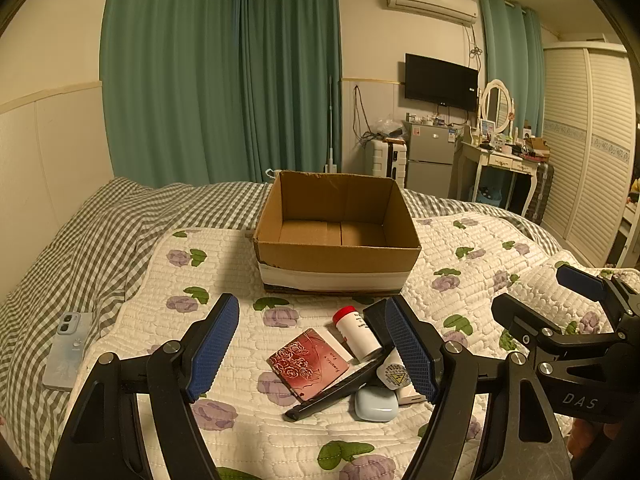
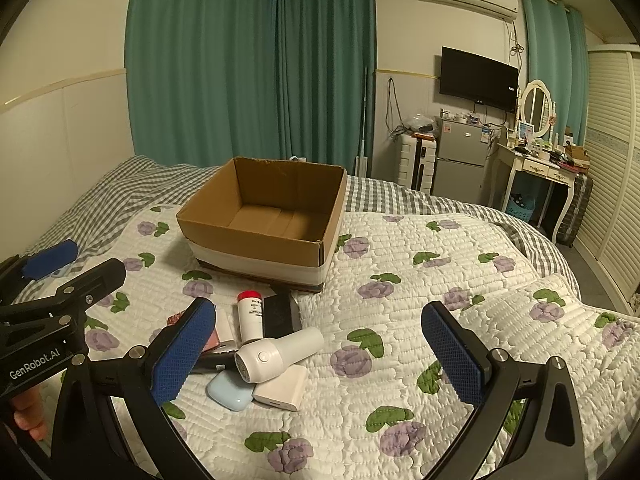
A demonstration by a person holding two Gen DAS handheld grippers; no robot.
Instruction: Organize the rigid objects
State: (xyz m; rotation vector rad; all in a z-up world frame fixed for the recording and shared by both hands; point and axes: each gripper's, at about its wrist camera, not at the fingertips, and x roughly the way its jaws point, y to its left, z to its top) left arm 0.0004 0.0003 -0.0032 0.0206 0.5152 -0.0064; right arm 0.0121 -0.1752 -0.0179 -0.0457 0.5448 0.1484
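On the floral quilt (image 2: 400, 240), an open brown cardboard box (image 2: 264, 236) sits beyond both spread, unloaded hand-held grippers (image 1: 312, 352) (image 2: 320, 352).

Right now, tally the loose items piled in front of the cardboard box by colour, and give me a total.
White: 4 (red-capped bottle, lint shaver, power bank, slim white box)
Black: 2 (black block, black bar)
Red: 1 (rose-pattern card case)
Pale blue: 1 (earbud case)
Total: 8
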